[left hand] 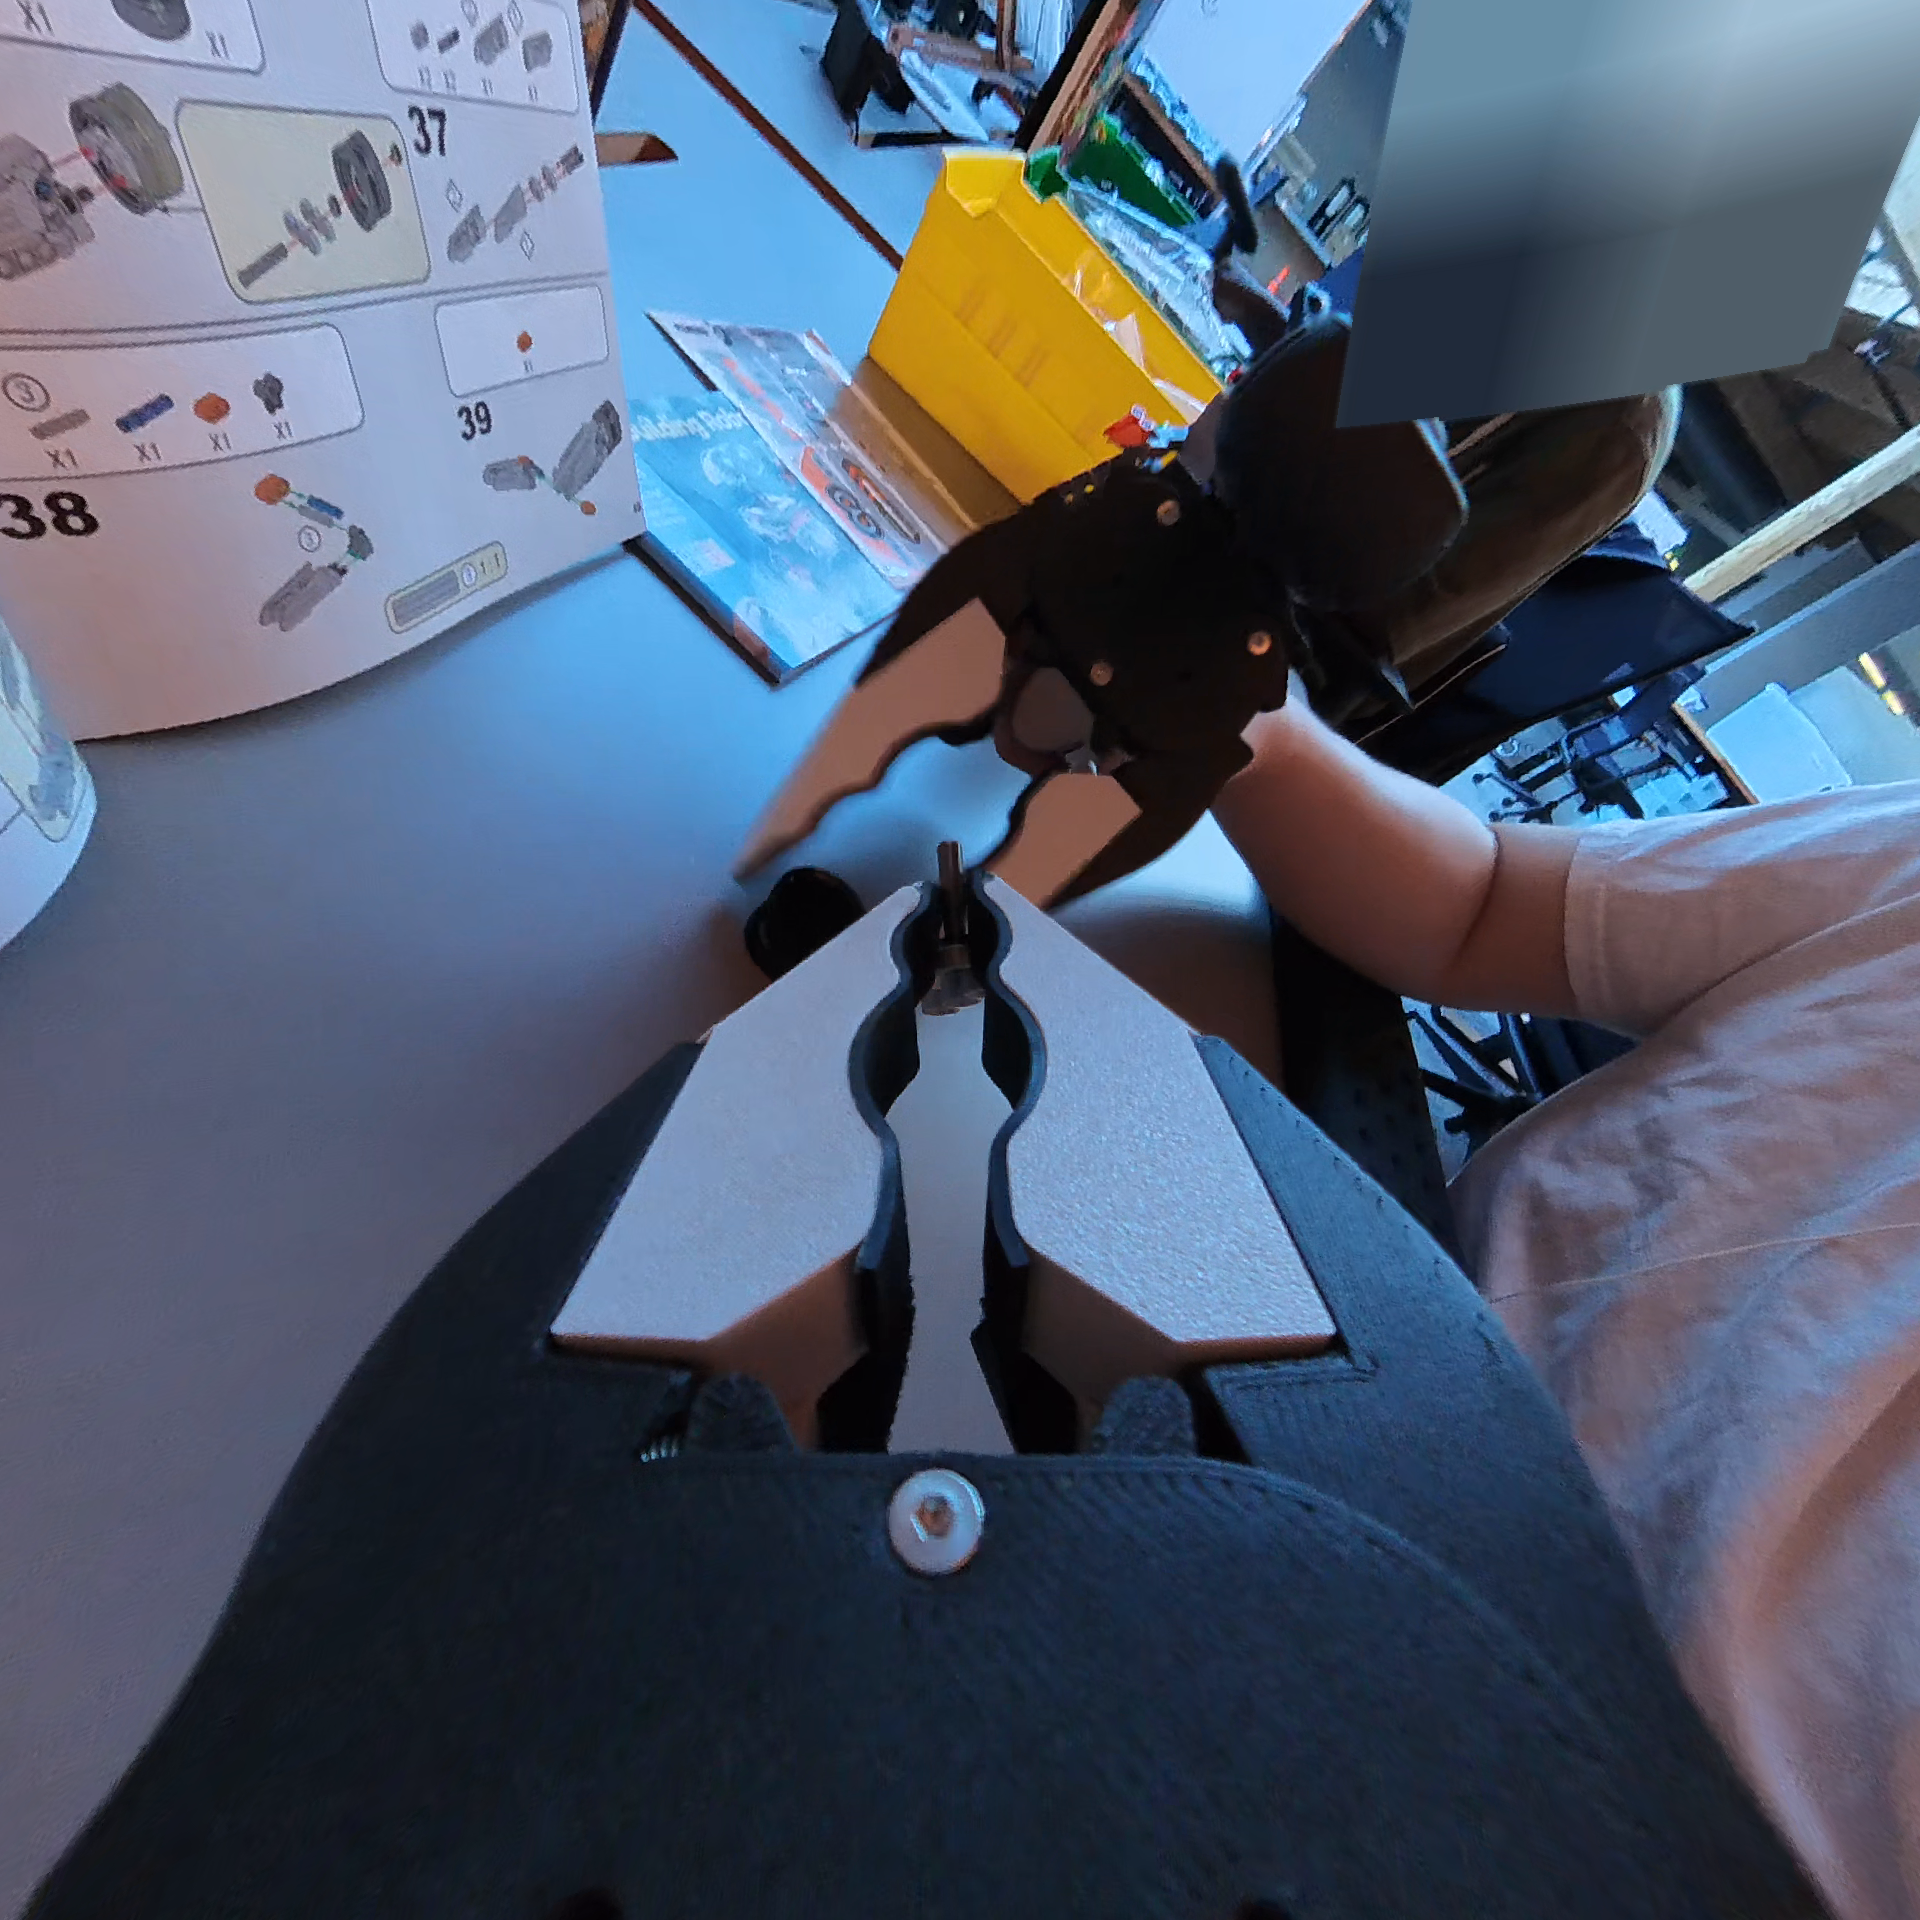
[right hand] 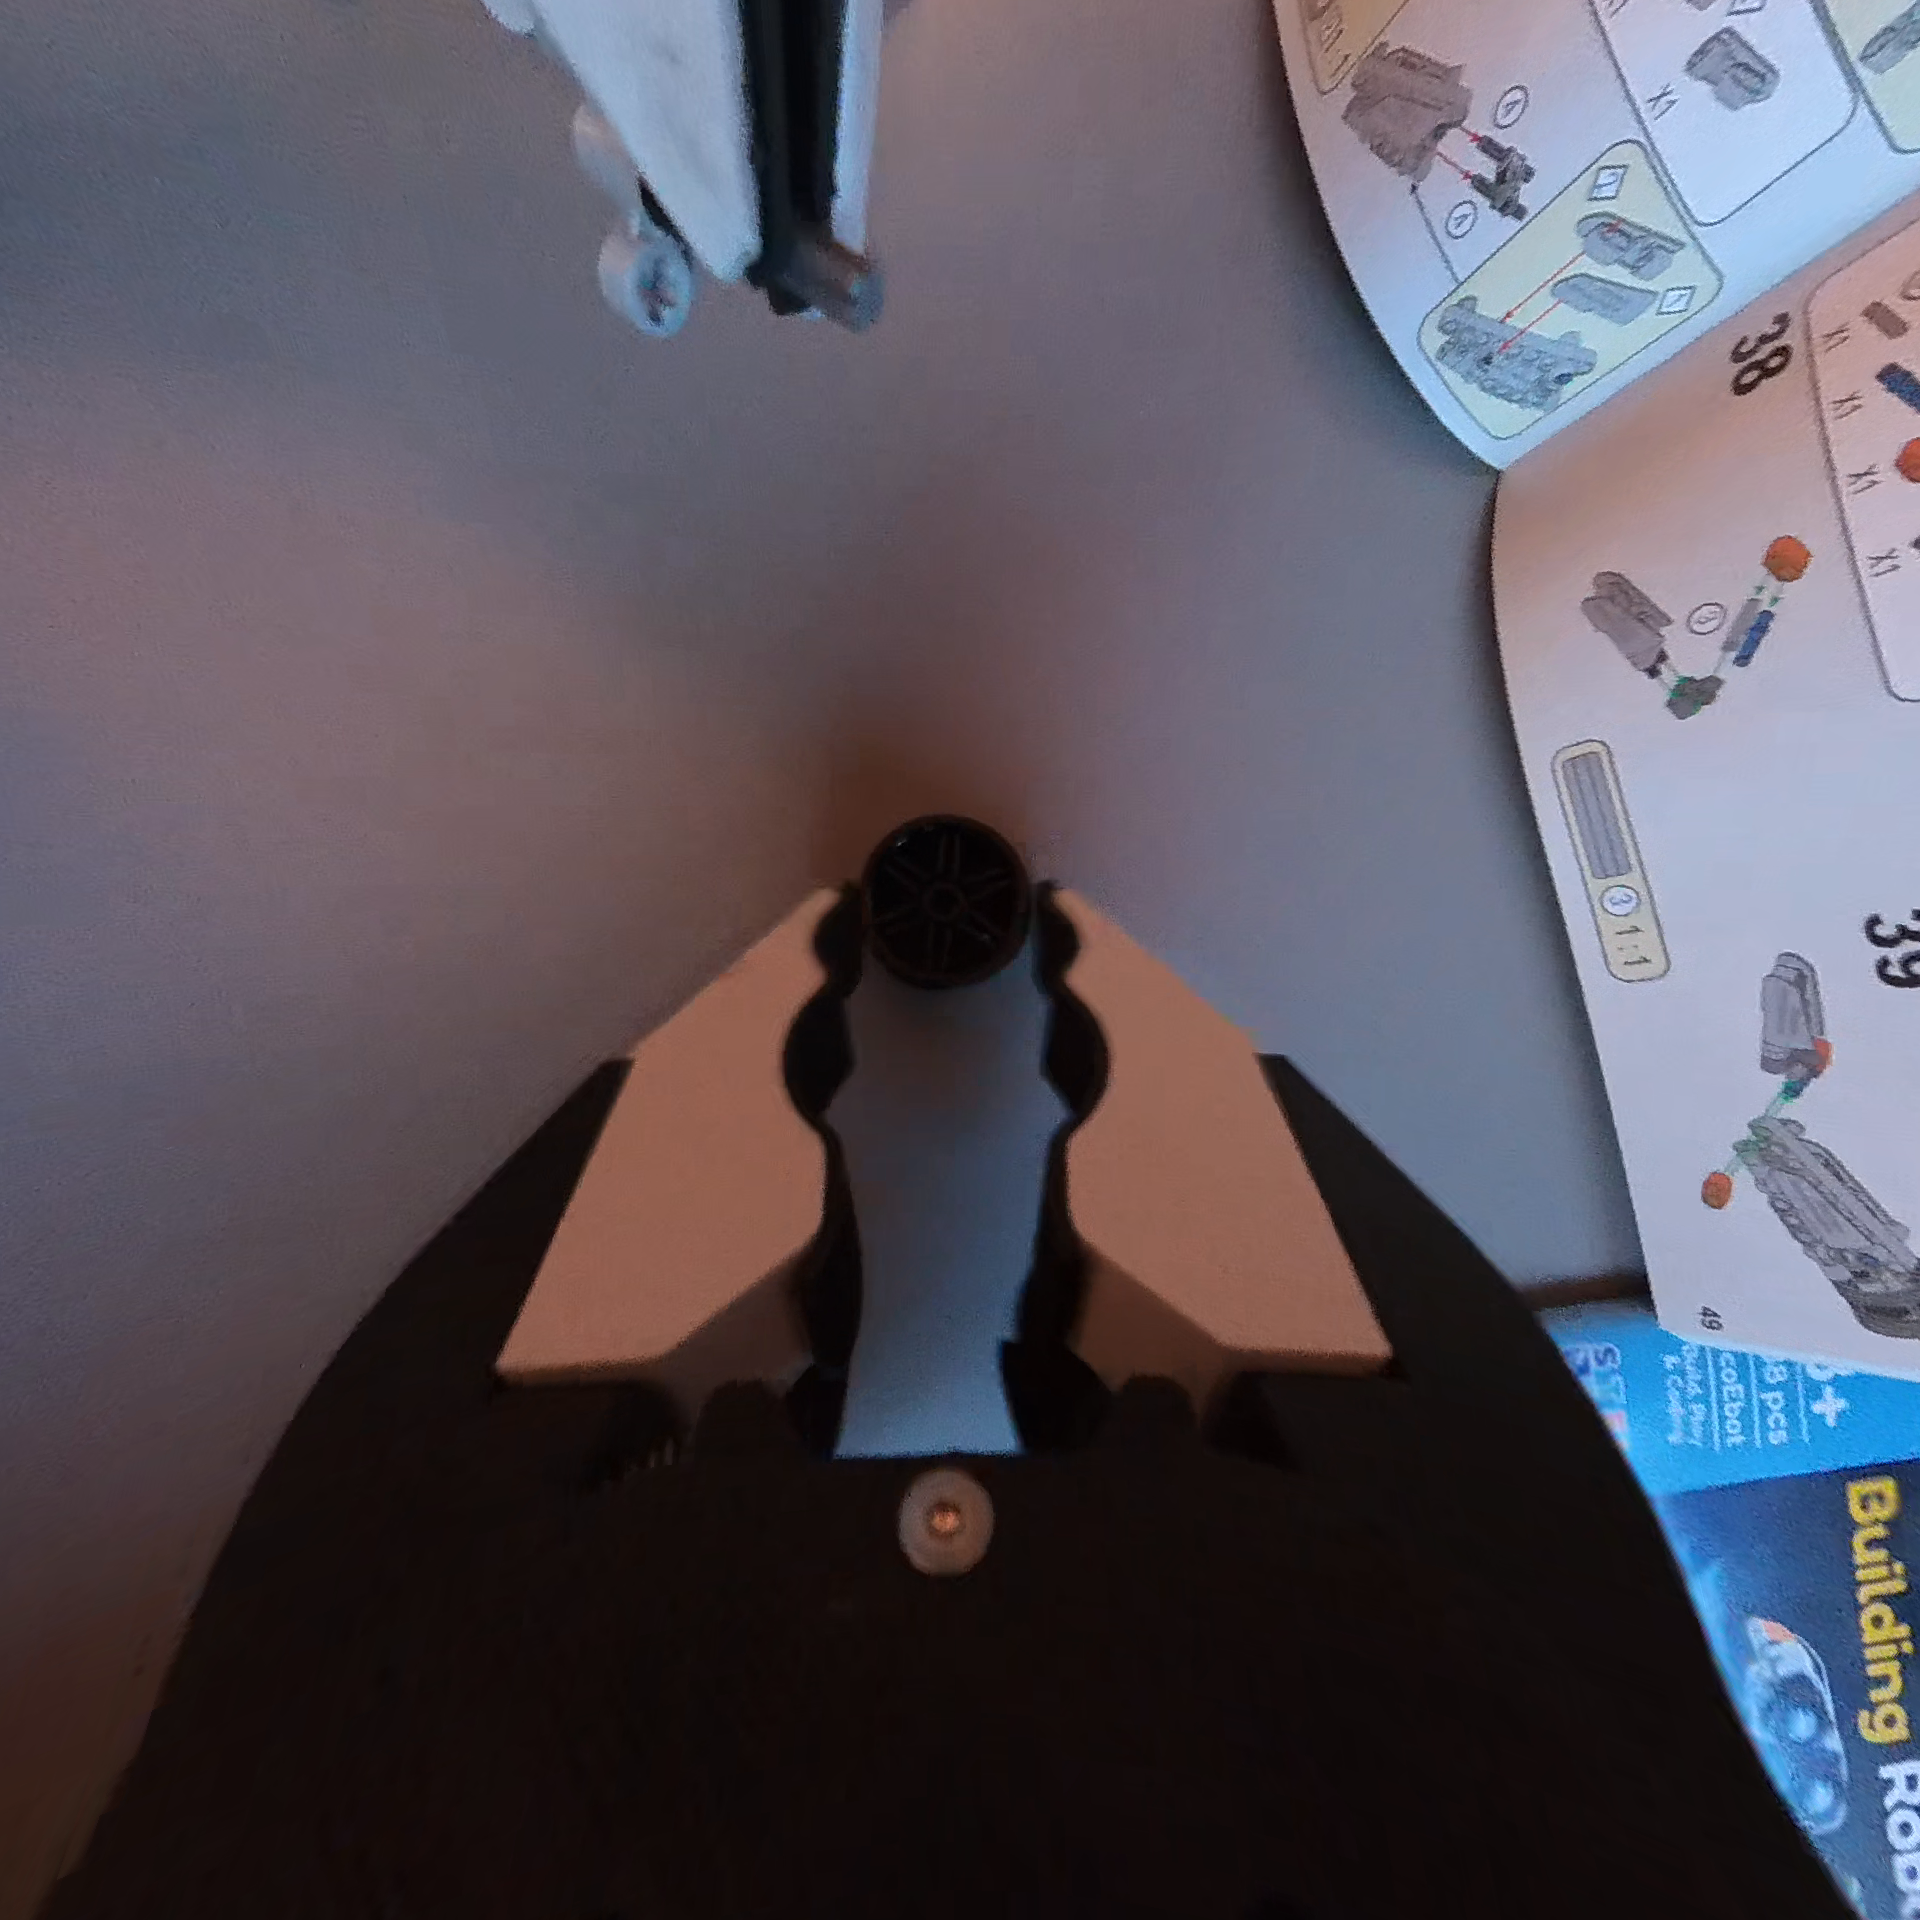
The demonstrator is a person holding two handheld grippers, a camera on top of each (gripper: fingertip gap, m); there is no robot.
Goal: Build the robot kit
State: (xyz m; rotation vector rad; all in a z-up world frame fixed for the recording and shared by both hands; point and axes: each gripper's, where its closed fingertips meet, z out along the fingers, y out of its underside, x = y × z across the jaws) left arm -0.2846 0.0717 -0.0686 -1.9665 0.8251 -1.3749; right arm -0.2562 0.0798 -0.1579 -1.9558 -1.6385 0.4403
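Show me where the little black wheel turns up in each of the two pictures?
Left wrist view: the black wheel lies on the grey table, partly hidden behind the left gripper.
Right wrist view: the wheel sits at centre, between the right gripper fingertips.
Shared landmark: the open instruction booklet.

Left gripper (left hand: 948, 902): dark blue-black printed body, layered ridged texture; two pale grey wedge fingers (left hand: 764, 1127) with black wavy inner edges; silver screw (left hand: 935, 1523) centred on body; small spring beside finger base. Right gripper (right hand: 943, 914): same build, black body, brass-coloured screws on underside. Person: pale pink short sleeve (left hand: 1704, 914).
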